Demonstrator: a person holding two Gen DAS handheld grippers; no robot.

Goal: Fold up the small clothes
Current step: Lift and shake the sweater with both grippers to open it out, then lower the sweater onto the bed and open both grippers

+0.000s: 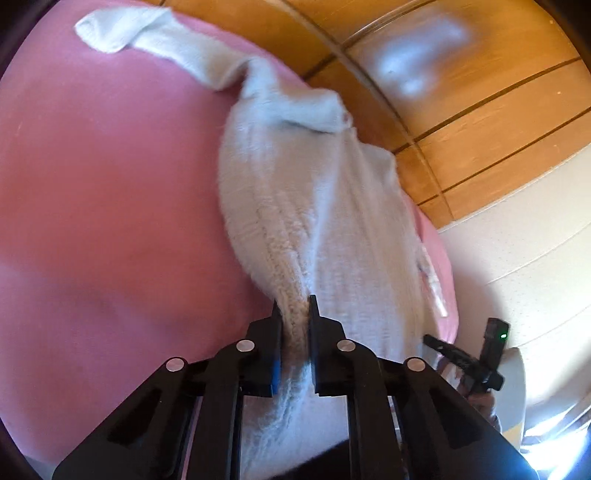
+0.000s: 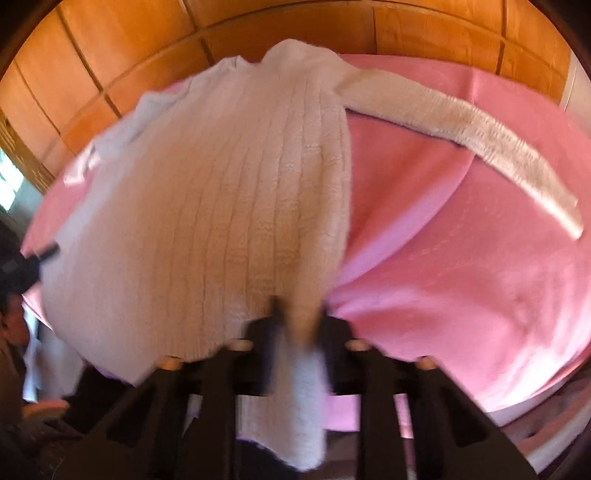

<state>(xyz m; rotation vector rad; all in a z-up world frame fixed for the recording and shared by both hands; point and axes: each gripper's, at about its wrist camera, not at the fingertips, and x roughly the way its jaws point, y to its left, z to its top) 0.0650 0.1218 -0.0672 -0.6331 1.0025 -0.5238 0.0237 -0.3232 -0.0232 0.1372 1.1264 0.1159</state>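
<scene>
A small white knit sweater (image 1: 314, 206) lies over a pink cover (image 1: 103, 184). In the left wrist view my left gripper (image 1: 294, 306) is shut on the sweater's ribbed hem, with the knit bunched between its black fingers. One sleeve (image 1: 140, 33) trails off to the far left. In the blurred right wrist view my right gripper (image 2: 297, 306) is shut on another part of the sweater (image 2: 207, 206) hem, and cloth hangs down between its fingers. The other sleeve (image 2: 480, 136) stretches to the right over the pink cover (image 2: 461, 277). The right gripper (image 1: 476, 358) also shows at the lower right of the left wrist view.
A wooden plank floor (image 1: 461, 122) lies beyond the pink cover, with a bright glare patch on it. A white wall or furniture face (image 1: 524, 258) is at the right. A person's dark sleeve and hand (image 2: 22, 387) sit at the left edge of the right wrist view.
</scene>
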